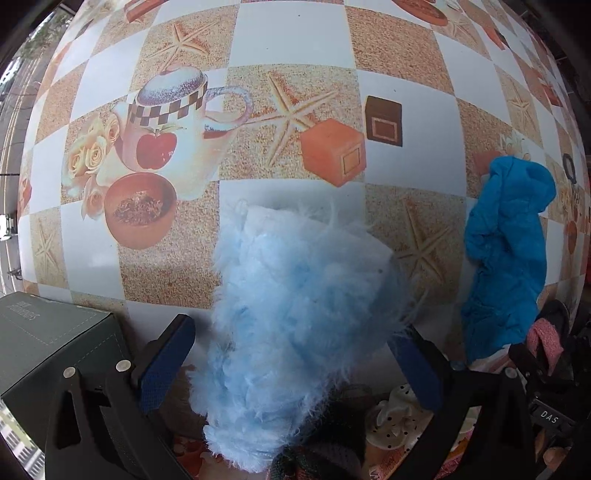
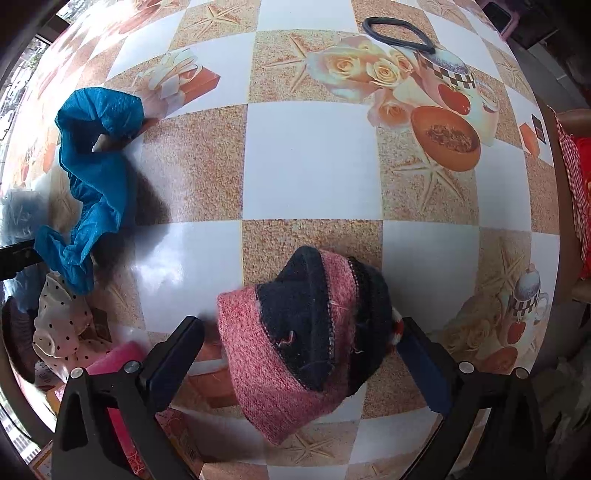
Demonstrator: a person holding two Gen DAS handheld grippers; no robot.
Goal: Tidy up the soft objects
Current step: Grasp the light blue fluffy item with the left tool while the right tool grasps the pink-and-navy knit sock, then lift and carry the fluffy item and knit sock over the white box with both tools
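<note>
On bench point(image 2: 306, 162): pale-blue fluffy item point(image 1: 295, 317) between left gripper point(image 1: 291, 369) fingers, pink-navy knit piece point(image 2: 306, 343) between right gripper point(image 2: 299, 365) fingers, both wide, neither gripping; risk: loose fibres slipping on closure.

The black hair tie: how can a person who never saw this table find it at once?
Look at the far end of the checkered tablecloth, beside its printed roses. The black hair tie lies there flat, a thin empty loop. Every other soft thing is bulky fabric, like the blue cloth.
</note>
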